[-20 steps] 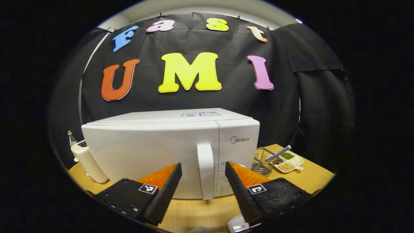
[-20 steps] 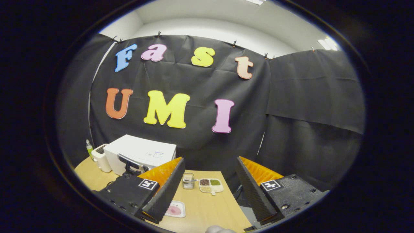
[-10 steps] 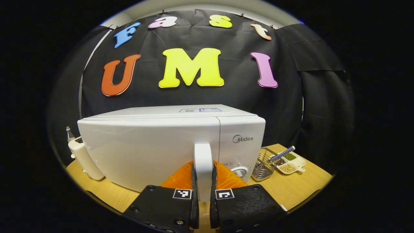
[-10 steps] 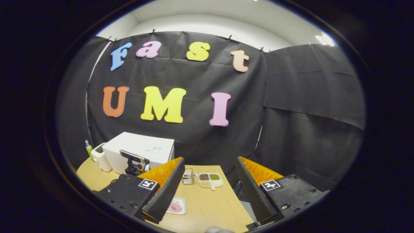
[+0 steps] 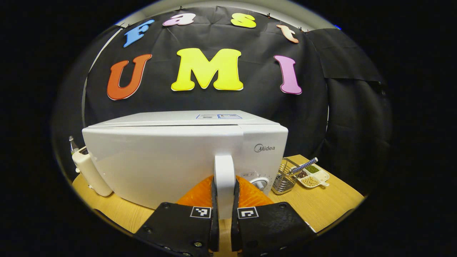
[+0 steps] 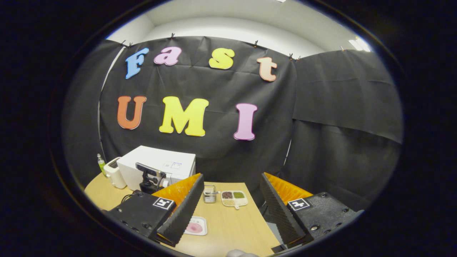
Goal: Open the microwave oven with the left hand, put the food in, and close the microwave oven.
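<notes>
A divided white dish (image 5: 312,177) sits toward the right rear of the wooden surface (image 5: 321,207), its compartments holding green, tan and dark grains or beans; just beside it stands a wire basket (image 5: 283,180) with a striped stick (image 5: 303,166) leaning out of it. In the right gripper view the same dish (image 6: 234,198) and basket (image 6: 209,193) lie ahead, and nearer the camera a small white tray (image 6: 195,226) carries a pink round of food (image 6: 194,228). The microwave oven (image 5: 164,157) is a smooth white box with rounded corners, standing on the left half of the surface; its door looks shut or nearly so, the seam at the top edge fine. Its upright white bar handle (image 5: 224,178) is clamped by the left claw (image 5: 224,214), one ribbed finger pressed on each side. A cream appliance (image 5: 89,171) stands touching or just beside the oven's left end, with a small bottle (image 5: 72,144) behind it. The right claw (image 6: 231,207) hangs above the surface with its fingers spread wide apart and nothing between them; bare wood stretches in front of it between tray and dish, and the surface's right edge falls away beneath it
</notes>
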A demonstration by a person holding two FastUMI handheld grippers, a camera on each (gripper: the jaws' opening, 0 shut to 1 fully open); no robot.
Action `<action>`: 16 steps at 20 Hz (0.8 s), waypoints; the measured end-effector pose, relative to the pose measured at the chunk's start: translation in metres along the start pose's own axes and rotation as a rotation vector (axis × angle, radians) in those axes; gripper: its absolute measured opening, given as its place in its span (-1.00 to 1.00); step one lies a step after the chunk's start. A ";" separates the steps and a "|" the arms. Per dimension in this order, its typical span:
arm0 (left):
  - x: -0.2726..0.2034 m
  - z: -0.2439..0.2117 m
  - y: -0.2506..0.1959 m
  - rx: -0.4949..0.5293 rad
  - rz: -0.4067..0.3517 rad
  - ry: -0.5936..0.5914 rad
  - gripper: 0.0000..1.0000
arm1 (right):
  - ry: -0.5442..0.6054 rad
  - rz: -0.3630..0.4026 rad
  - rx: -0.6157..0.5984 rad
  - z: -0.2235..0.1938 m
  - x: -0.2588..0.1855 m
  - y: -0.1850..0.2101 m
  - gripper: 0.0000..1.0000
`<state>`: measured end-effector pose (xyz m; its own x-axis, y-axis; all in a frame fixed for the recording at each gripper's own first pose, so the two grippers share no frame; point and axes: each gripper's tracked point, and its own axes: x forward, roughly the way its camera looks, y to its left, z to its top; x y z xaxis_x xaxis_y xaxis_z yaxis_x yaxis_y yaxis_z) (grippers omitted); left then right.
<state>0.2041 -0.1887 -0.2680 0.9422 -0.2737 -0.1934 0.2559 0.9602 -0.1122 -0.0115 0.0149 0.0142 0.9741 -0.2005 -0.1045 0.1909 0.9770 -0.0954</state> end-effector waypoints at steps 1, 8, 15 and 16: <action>-0.016 -0.001 0.001 0.037 -0.013 -0.013 -0.75 | 0.000 0.005 -0.003 -0.001 -0.001 0.001 1.00; -0.092 -0.021 0.026 0.023 0.010 0.023 -0.53 | -0.002 0.100 0.015 -0.009 0.000 0.027 1.00; -0.130 -0.026 0.066 0.054 0.091 0.021 0.76 | 0.002 0.193 0.005 -0.017 0.004 0.060 1.00; -0.136 -0.026 0.070 0.068 0.099 0.014 0.93 | 0.002 0.203 0.006 -0.017 0.004 0.064 1.00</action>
<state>0.0879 -0.0860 -0.2753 0.9606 -0.1780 -0.2135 0.1766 0.9839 -0.0256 0.0025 0.0750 -0.0095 0.9925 0.0008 -0.1226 -0.0089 0.9978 -0.0659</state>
